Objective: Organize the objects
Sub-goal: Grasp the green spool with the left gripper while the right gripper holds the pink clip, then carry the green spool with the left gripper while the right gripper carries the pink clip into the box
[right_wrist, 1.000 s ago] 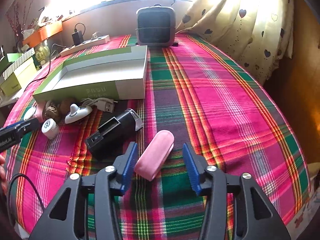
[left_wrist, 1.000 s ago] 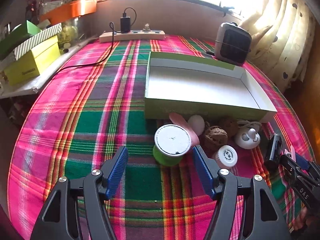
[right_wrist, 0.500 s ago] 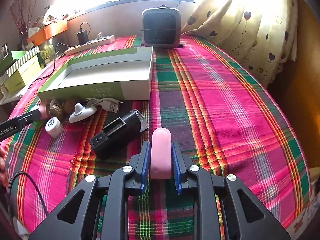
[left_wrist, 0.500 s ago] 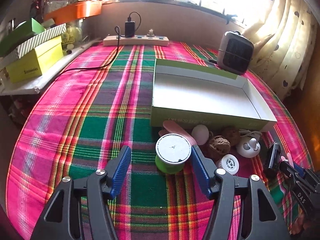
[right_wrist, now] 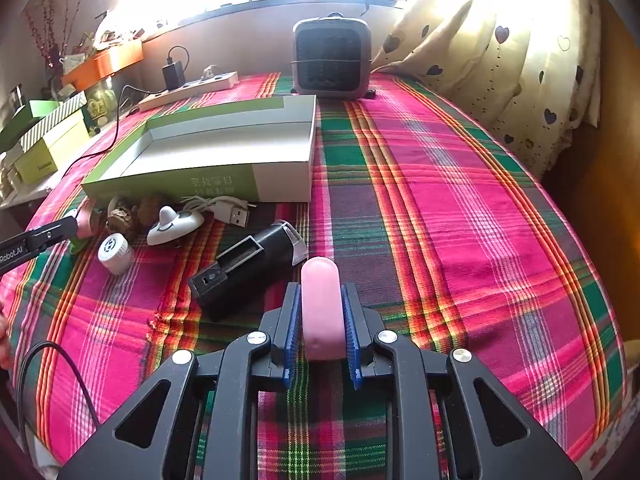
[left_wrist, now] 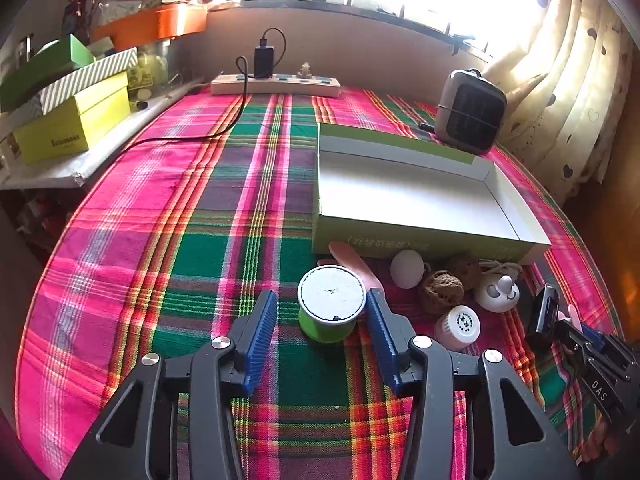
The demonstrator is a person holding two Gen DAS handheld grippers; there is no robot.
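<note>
left tongs [left_wrist: 322, 316] closing around green spool [left_wrist: 330, 306], right pad touching.

A woven plaid cloth [left_wrist: 200, 240] covers the counter, matt and slightly wrinkled. The shallow box [left_wrist: 408, 196] looks like smooth card, matt white inside. The green spool [left_wrist: 331, 304] has a papery white top. The pink case [right_wrist: 322, 308] is smooth, soft-sheened plastic. The black device [right_wrist: 244, 268] is glossy plastic. Both walnuts [left_wrist: 440, 292] look rough.
</note>
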